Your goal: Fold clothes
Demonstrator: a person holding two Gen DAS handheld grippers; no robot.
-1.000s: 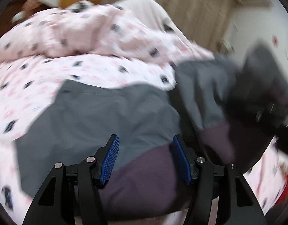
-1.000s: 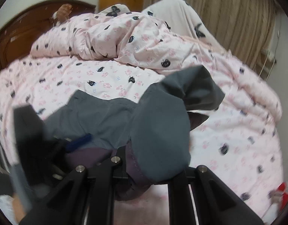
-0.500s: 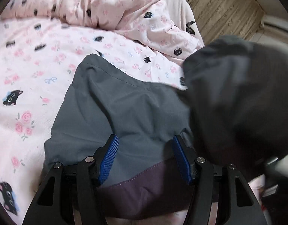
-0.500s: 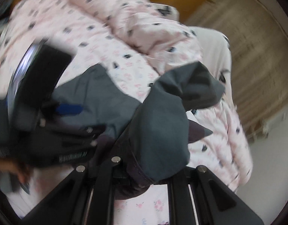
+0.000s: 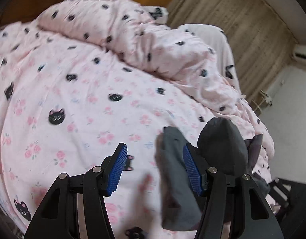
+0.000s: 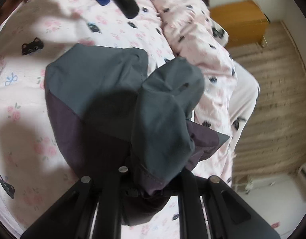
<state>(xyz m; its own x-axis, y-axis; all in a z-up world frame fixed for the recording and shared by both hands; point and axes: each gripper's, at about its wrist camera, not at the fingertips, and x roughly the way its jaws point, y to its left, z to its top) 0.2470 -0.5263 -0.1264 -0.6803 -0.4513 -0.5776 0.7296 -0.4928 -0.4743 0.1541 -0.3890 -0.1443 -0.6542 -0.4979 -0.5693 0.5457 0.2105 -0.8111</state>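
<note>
Showing the whole grey garment (image 6: 105,91) at frame centre on the pink bed sheet (image 6: 17,91), the right view has the right tool (image 6: 151,185) clamped on its hem. The left view shows the left tool (image 5: 154,171) spread wide, empty, garment lower right.

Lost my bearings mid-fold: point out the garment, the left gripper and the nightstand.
garment (image 6: 97,83): right wrist view, flat grey panel.
left gripper (image 5: 154,171): left wrist view, gap between the blue pads.
nightstand (image 6: 238,20): right wrist view, wooden side.
</note>
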